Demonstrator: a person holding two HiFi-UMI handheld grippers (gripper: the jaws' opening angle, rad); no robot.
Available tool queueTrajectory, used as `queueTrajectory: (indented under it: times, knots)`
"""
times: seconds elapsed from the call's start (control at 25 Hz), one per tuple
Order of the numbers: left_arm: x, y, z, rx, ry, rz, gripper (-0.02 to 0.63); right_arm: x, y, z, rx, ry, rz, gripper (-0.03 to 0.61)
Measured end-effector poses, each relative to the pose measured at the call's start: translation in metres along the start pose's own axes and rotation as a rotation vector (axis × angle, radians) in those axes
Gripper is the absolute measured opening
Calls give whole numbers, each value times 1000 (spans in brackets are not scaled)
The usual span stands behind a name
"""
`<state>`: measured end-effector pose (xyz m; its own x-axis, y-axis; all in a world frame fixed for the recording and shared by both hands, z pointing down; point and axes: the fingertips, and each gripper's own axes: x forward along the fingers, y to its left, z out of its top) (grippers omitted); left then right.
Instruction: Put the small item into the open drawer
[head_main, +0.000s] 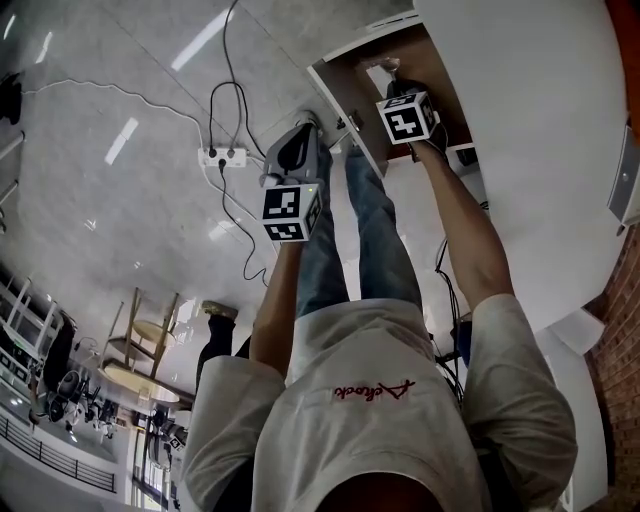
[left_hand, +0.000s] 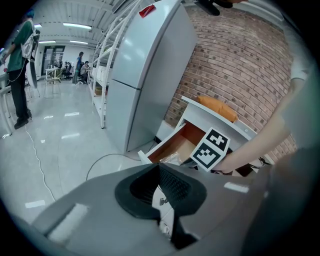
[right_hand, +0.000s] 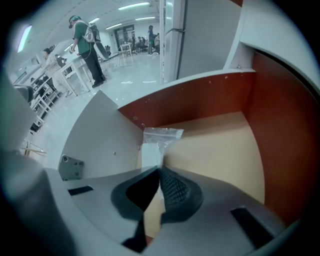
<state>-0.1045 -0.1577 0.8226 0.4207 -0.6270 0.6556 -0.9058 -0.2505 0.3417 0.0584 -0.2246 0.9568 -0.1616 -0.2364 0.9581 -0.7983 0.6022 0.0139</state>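
Clear plastic bag (right_hand: 160, 137) pinched in right claw (right_hand: 159, 169) over drawer (right_hand: 215, 145).

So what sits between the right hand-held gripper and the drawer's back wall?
A small clear bag, pinched by the right hand-held gripper, over the bare drawer floor; the right gripper view shows it.

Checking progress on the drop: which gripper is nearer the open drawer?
Right. The right gripper is inside the open drawer, above its floor, shut on the clear bag. The left gripper is outside, short of the drawer's front, jaws together.
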Motion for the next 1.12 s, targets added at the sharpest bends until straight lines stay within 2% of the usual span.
queueTrajectory:
  times: [0.16,0.32,0.6,0.64,0.68,0.76,1.12]
  knots:
    - [-2,3,-3,1,4,6,9,11,-8,-5,-12,33,-16,14]
    - [-4,7,-7,-2,6,14,9,16,-15,-10,51,61,-23,14]
    - [-5,3,-10,-1,8,9,9,18,-15,-11,32,57,-20,17]
    - [-5,3,-11,-1,10,7,9,18,-14,-11,37,52,-17,30]
    - [-5,2,-11,0,10,7,9,17,-12,-9,46,44,-9,79]
    - [-6,2,-10,2,9,7,9,13,-10,-4,63,21,5,109]
    - [-10,-2,-7,4,-10,13,9,0,-1,3,63,-41,-1,115]
